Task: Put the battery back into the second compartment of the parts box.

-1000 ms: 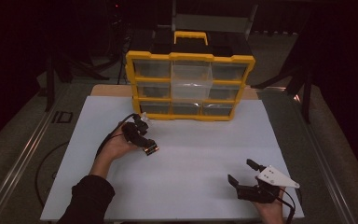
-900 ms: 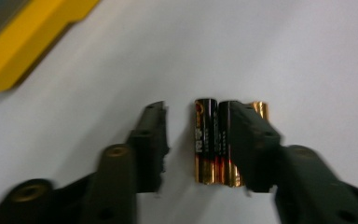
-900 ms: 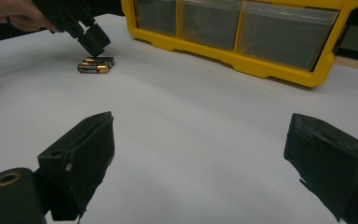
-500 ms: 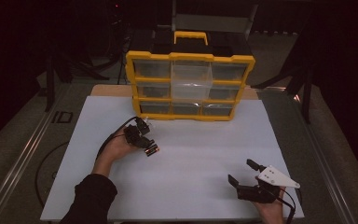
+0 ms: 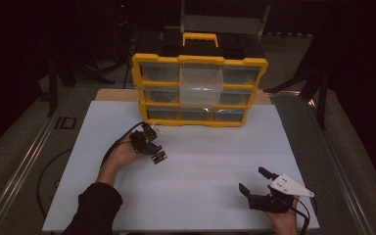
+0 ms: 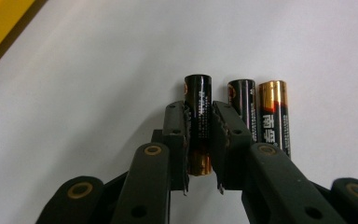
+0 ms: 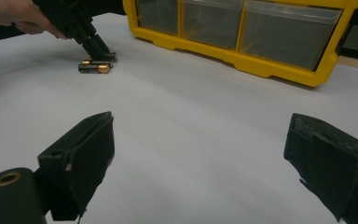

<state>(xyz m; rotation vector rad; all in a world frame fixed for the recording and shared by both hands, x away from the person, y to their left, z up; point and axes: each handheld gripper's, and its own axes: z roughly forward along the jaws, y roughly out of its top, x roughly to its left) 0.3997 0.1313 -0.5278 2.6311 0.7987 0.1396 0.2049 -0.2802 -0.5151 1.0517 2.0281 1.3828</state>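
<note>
The step in hand is judged to be the picking up of one battery: it is clamped between the closed jaws of the left gripper, lying on the white sheet just beside two other batteries, near the front left corner of the yellow drawer organizer. The right gripper is kept wide open and empty near the sheet's front right corner. Next, a straight lift is probably needed, so that the neighbours are not disturbed.
</note>
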